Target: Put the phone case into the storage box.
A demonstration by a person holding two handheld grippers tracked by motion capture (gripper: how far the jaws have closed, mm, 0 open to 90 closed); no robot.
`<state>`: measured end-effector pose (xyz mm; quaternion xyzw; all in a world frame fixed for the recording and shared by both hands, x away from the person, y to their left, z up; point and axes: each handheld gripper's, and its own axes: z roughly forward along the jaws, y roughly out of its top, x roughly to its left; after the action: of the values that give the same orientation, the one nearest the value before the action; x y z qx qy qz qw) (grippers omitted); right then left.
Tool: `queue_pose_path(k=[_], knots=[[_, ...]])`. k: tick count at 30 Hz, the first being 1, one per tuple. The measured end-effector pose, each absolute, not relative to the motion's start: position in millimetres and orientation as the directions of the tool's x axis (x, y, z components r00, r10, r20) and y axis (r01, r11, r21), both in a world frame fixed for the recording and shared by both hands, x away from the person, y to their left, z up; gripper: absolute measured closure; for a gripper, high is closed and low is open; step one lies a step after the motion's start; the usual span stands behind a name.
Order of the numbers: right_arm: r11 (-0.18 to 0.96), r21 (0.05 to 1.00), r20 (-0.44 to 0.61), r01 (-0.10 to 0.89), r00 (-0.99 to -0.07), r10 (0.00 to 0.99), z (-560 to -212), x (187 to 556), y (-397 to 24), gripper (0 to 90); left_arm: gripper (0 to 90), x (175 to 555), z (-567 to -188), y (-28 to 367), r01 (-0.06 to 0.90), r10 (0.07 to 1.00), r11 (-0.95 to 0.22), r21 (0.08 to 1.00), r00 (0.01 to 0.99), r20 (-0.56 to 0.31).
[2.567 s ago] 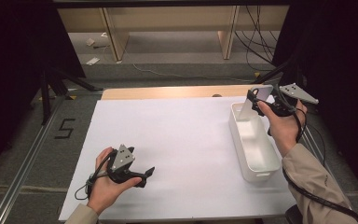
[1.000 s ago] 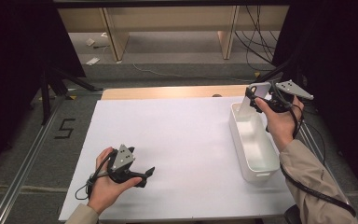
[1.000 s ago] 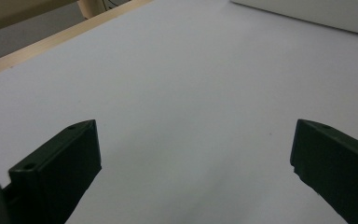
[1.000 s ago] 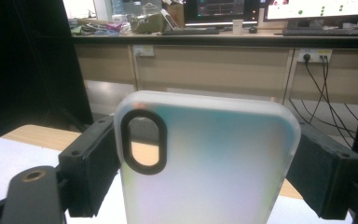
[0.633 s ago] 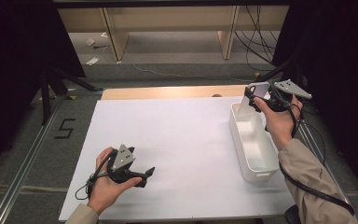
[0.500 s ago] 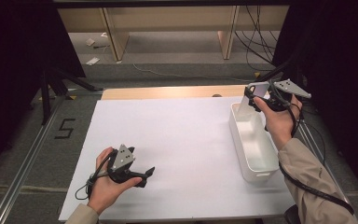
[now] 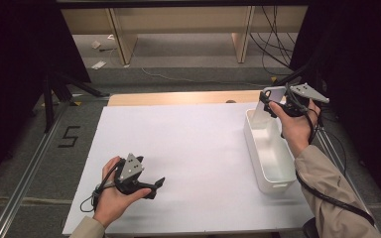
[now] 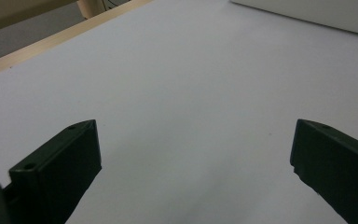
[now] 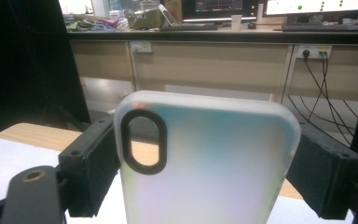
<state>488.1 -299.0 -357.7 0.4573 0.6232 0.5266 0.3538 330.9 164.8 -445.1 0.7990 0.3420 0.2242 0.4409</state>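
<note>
White table sheet (image 7: 203, 144) is seen nearest, where the left gripper (image 7: 151, 186) rests with jaws apart and empty. Farther off, a translucent phone case (image 9: 205, 163) is clamped by the right gripper (image 7: 273, 101) above the white bin (image 7: 270, 156); it could slip if tilted.

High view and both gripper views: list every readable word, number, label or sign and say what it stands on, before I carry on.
"5": dark mark on the grey floor left of the table.
Monitors far back in the right gripper view: their screen content is too small to read.
Phone case in the right gripper: no lettering visible.
White bin: no label visible.
Left gripper view: no text.
</note>
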Motion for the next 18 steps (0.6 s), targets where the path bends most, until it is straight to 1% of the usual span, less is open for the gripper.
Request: queue_pose_path(k=[18], knots=[[0.028, 0.978, 0.042, 0.207, -0.326, 0.944, -362.0, 495.8, -297.7, 18.1, 1.0, 331.1, -445.4, 164.7, 0.351, 0.744, -0.377, 0.857, 0.666, 0.055]])
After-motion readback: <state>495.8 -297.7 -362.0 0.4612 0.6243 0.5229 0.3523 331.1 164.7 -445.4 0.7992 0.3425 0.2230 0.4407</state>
